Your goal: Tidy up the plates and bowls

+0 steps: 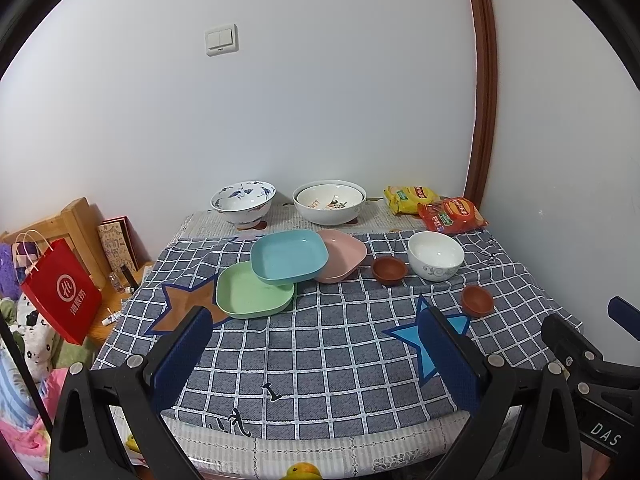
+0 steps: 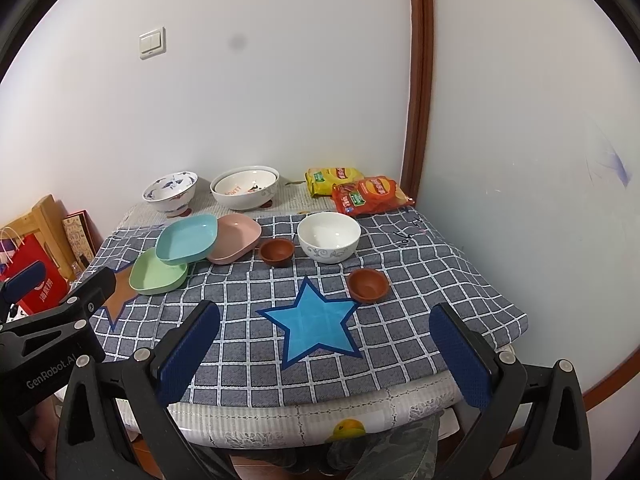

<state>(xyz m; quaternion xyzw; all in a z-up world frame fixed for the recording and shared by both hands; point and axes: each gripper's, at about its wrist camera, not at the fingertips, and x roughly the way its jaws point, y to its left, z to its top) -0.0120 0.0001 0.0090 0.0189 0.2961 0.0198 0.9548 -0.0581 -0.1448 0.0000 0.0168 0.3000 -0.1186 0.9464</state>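
Observation:
On the checked tablecloth point(image 1: 320, 344) lie three overlapping square plates: green point(image 1: 248, 298) point(image 2: 154, 274), blue point(image 1: 288, 256) point(image 2: 186, 238) on top, and pink point(image 1: 346, 254) point(image 2: 236, 236). A white bowl point(image 1: 436, 254) point(image 2: 328, 238) and two small brown bowls point(image 1: 389, 270) point(image 1: 477, 300) point(image 2: 277, 251) point(image 2: 368, 284) stand to the right. A blue-patterned bowl point(image 1: 243, 200) point(image 2: 171, 190) and a large white bowl point(image 1: 329, 202) point(image 2: 245, 186) stand at the back. My left gripper point(image 1: 316, 316) and right gripper point(image 2: 324, 312) are open and empty, above the table's near edge.
Two snack packets point(image 1: 452, 212) point(image 2: 370, 196) lie at the back right corner. A red paper bag point(image 1: 60, 296) and wooden furniture point(image 1: 76, 220) stand left of the table. White walls are behind and to the right. A brown door frame point(image 2: 420, 80) runs up the corner.

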